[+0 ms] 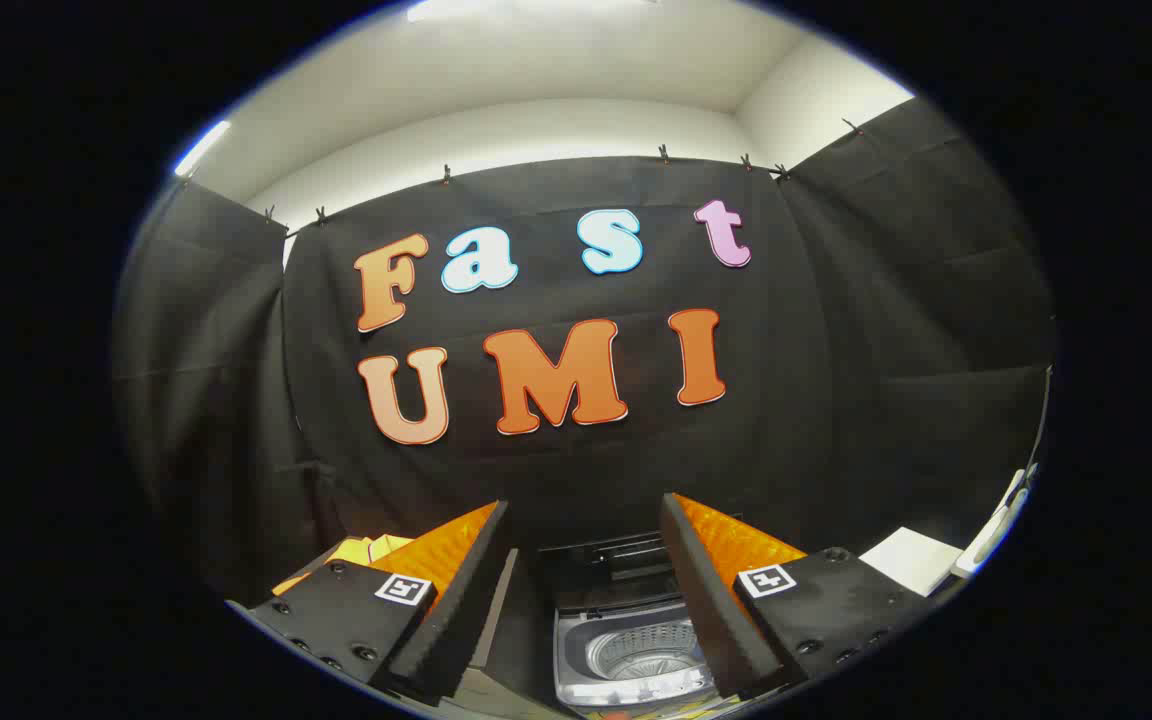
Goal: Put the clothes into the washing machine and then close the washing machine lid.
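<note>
The gripper (586, 590) is seen with its jaws spread wide apart, nothing held between them. Between and below the fingers, a small top-loading washing machine (626, 650) is seen from above; its lid (608, 560) appears to be raised at the far side, and the ribbed metal drum (651, 650) lies exposed and, as far as can be told, empty. The clothes (361, 552), a yellow and orange bundle, are partly hidden behind the left finger, to the left of the machine and apart from it. A white flat object (911, 560) lies beyond the right finger; what it is cannot be told.

The task is judged to be at its start: no garment is yet in the drum and the lid is not yet closed. The step in hand is taken to be the reach for the clothes.

For that step to be done well, the gripper should be swung left and tipped downward until the bundle is centred between the open fingers, since it is largely hidden now. The jaws should be kept wide until both pads flank a thick fold of fabric, then closed firmly, so that the garment is not pinched by a thin edge and dropped. The bundle should be lifted clear of the machine's rim before being carried over the drum, and trailing cloth should be watched so none is caught under the lid.
</note>
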Available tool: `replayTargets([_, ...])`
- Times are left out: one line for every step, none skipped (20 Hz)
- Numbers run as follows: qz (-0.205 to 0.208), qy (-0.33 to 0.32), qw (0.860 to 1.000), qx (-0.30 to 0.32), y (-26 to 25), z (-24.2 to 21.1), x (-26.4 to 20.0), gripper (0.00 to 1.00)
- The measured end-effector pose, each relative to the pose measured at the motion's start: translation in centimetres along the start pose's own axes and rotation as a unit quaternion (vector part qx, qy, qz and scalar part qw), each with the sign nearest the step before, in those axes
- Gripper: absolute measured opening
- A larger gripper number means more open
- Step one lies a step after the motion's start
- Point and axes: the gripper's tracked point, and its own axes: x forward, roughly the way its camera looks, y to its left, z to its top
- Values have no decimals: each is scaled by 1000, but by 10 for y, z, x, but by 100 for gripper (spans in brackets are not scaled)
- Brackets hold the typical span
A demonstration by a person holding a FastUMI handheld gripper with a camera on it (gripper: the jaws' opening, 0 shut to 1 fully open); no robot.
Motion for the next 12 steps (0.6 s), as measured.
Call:
replayTargets([2, 0, 1000, 4, 1, 1, 2, 95])
replayTargets([1, 0, 1000, -1, 0, 2, 3, 95])
replayTargets([-3, -4, 1000, -8, -5, 7, 3, 96])
replayTargets([-4, -8, 1000, -14, -7, 11, 4, 96])
replayTargets([-6, -6, 1000, -16, -8, 9, 5, 96])
replayTargets([-2, -4, 1000, -16, -7, 7, 6, 96])
replayTargets([-1, -5, 1000, -18, -5, 7, 5, 96])
replayTargets([-1, -5, 1000, -20, -7, 7, 5, 96])
replayTargets([-1, -5, 1000, -22, -7, 8, 7, 96])
replayTargets([0, -6, 1000, -24, -7, 8, 6, 96])
replayTargets([1, -6, 1000, -24, -7, 10, 7, 95])
replayTargets([4, -2, 1000, -24, -5, 7, 8, 95])
